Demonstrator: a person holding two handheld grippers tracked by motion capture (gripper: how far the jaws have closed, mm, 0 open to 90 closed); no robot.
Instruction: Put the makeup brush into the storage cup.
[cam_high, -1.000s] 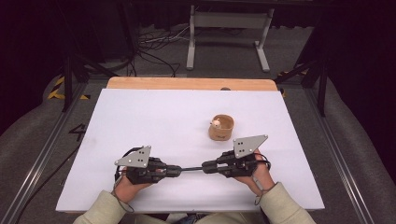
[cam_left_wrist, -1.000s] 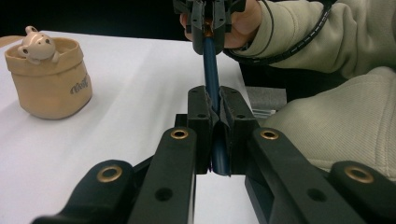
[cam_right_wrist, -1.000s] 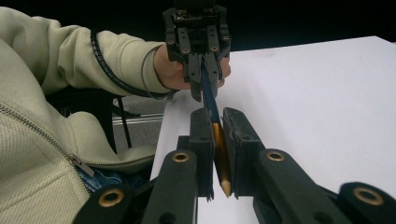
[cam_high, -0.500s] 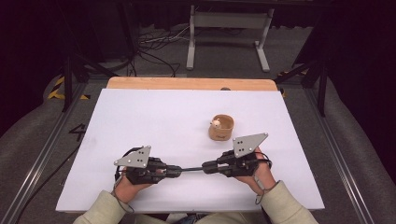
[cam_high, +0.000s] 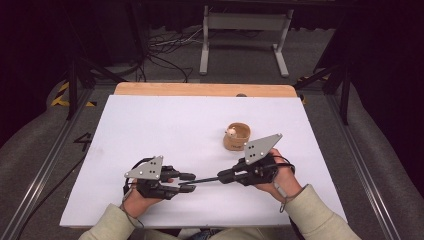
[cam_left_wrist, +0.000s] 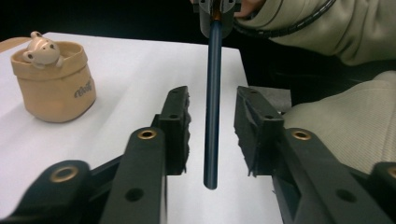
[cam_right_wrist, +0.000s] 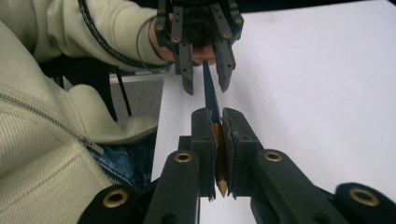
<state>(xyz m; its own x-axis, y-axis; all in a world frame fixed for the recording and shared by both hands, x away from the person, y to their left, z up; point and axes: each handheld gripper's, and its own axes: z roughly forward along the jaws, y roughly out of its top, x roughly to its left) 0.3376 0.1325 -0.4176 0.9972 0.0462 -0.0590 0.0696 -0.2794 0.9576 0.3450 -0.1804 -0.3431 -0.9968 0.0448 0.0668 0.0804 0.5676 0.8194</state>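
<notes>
A dark blue pencil (cam_high: 205, 179) runs level between the two grippers near the table's front edge. My right gripper (cam_high: 222, 177) is shut on its sharpened end (cam_right_wrist: 219, 154), and the wood tip pokes out behind the pads. My left gripper (cam_high: 187, 182) has just been opening: its jaws now stand apart on either side of the pencil's blunt end (cam_left_wrist: 212, 116) without touching it. In the left gripper view the right gripper (cam_left_wrist: 215, 18) holds the pencil from above. The right gripper view shows the left gripper (cam_right_wrist: 205, 87) spread around the far end.
A small tan pot (cam_high: 236, 136) with a little bear figure in it stands on the white table top (cam_high: 150, 125), just beyond the right hand; it also shows as a tan pot (cam_left_wrist: 56, 88) at the left. A wooden strip (cam_high: 200, 90) borders the far edge.
The left gripper's jaws have parted and let go of the pencil's end. The right gripper has lifted slightly with the pencil still in it. The left hand has stayed put.
</notes>
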